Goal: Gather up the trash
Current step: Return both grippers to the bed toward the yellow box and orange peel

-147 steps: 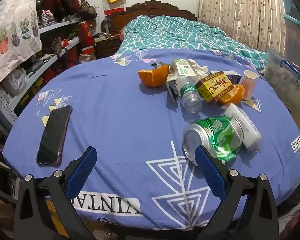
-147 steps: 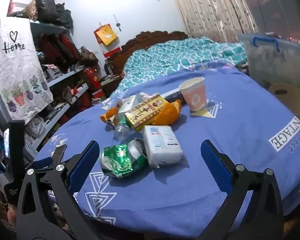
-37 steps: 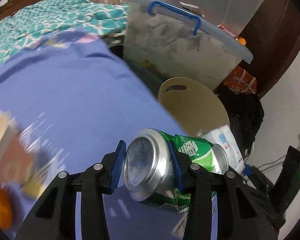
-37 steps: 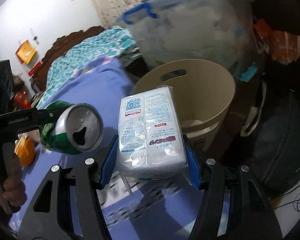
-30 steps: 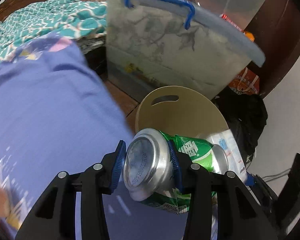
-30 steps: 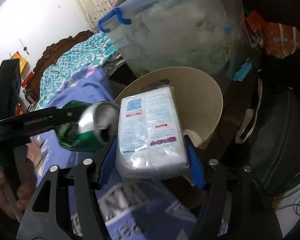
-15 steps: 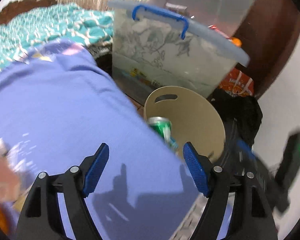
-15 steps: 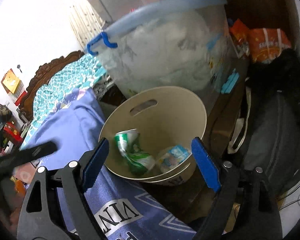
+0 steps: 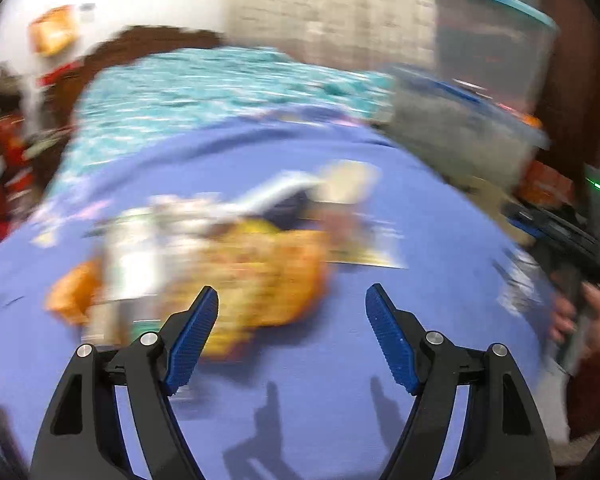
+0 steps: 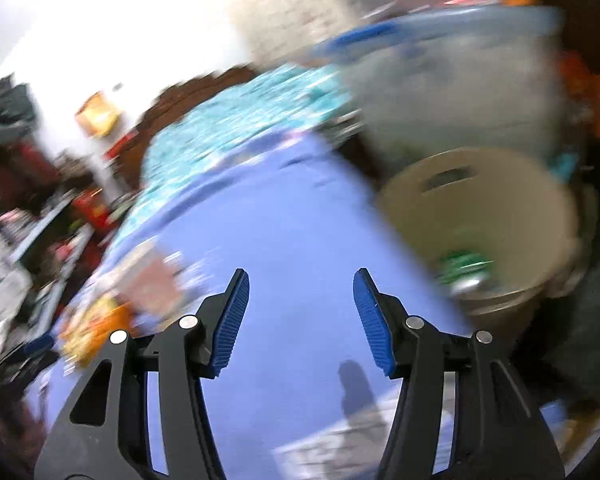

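Observation:
Both views are motion-blurred. My left gripper is open and empty above the blue tablecloth, just short of a blurred heap of trash: orange peel, a yellow box, a clear bottle and a paper cup. My right gripper is open and empty over the cloth. The beige bin stands to its right beside the table, with the green can inside. The heap shows at left in the right wrist view.
A clear storage box with a blue handle stands behind the bin and shows in the left wrist view. A bed with a teal cover lies beyond the table. The other hand-held gripper is at the right edge.
Both grippers let go of the can and the white pack into the bin, then swung left, back over the table toward the heap. Both jaws stand open.

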The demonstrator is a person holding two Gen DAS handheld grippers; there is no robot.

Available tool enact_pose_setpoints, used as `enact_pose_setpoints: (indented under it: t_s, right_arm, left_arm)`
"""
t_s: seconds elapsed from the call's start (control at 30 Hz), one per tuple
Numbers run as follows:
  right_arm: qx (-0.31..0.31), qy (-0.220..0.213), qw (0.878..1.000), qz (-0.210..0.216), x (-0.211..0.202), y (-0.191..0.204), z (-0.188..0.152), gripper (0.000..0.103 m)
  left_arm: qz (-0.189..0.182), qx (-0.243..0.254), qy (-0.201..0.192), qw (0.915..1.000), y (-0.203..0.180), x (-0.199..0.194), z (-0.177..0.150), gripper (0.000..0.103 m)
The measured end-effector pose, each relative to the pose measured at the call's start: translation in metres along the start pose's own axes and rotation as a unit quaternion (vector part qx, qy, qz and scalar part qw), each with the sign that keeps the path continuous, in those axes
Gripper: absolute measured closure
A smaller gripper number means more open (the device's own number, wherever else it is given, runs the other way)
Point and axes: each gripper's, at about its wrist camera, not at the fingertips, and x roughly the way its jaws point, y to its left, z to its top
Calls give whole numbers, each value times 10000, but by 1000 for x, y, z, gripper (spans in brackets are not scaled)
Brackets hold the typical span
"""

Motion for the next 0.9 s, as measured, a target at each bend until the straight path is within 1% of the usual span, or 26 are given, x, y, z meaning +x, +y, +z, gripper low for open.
enact_pose_setpoints:
  t_s: [0.03,0.07,0.1,0.13,0.17,0.2,0.27,0.33,0.37,0.4,0.43,0.47,0.5,0.53,0.57,0.6,0.63,0.7,0.77,0.9]
  right_arm:
    - [-68,160,9996,218,9,15,-4,36]
    - [-235,488,9964,650,30,51,-16,27]
    - [-272,625,9946,784,38,63,-21,23]
    - [-288,808,9918,946,48,76,-27,23]
    - [-288,808,9918,946,48,76,-27,23]
    - [-245,1090,9864,1204,63,93,-35,22]
    - [-171,1349,9806,1413,82,111,-45,22]
    - [6,1625,9757,1473,112,128,-55,21]
    - [6,1625,9757,1473,112,128,-55,20]
    - [134,1733,9727,1537,122,132,-58,20]
    - [192,1768,9721,1530,129,135,-59,19]
    - [103,1684,9746,1471,130,141,-59,16]
    - [96,1720,9740,1472,138,149,-61,16]
    - [96,1720,9740,1472,138,149,-61,18]
    - [43,1725,9737,1489,139,153,-63,31]
    - [-17,1795,9713,1559,141,157,-65,58]
    - [-113,1946,9658,1708,145,162,-67,61]
    - [-297,1895,9679,1626,142,165,-65,68]
    - [-399,1844,9684,1632,130,164,-67,74]
    - [-521,1626,9745,1454,96,150,-74,74]
  left_arm:
    - [320,-14,-52,9995,13,-1,-1,30]
    - [460,3,-80,9989,19,-1,-1,22]
    - [606,28,-127,9981,25,0,-3,13]
    - [665,54,-163,9976,27,2,-5,12]
    - [683,130,-187,9974,28,5,-7,12]
    - [672,220,-173,9973,27,9,-9,11]
    - [701,531,-103,9961,19,22,-13,11]
    - [784,843,-56,9933,10,34,-16,10]
    - [856,987,-21,9914,9,41,-18,10]
    - [938,1054,25,9900,10,48,-20,10]
    - [961,1056,60,9897,11,53,-20,11]
    - [938,1027,86,9902,13,58,-20,17]
    - [979,1050,-20,9896,16,58,-20,30]
    - [979,1133,-114,9887,16,55,-21,34]
    - [864,1135,-78,9897,17,54,-23,35]
    - [726,1080,-40,9915,19,54,-23,36]
    - [616,1009,-33,9930,21,52,-24,37]
    - [607,998,-31,9931,21,50,-29,37]
    - [480,953,-30,9943,20,41,-36,38]
    - [70,802,-113,9967,12,15,-49,38]
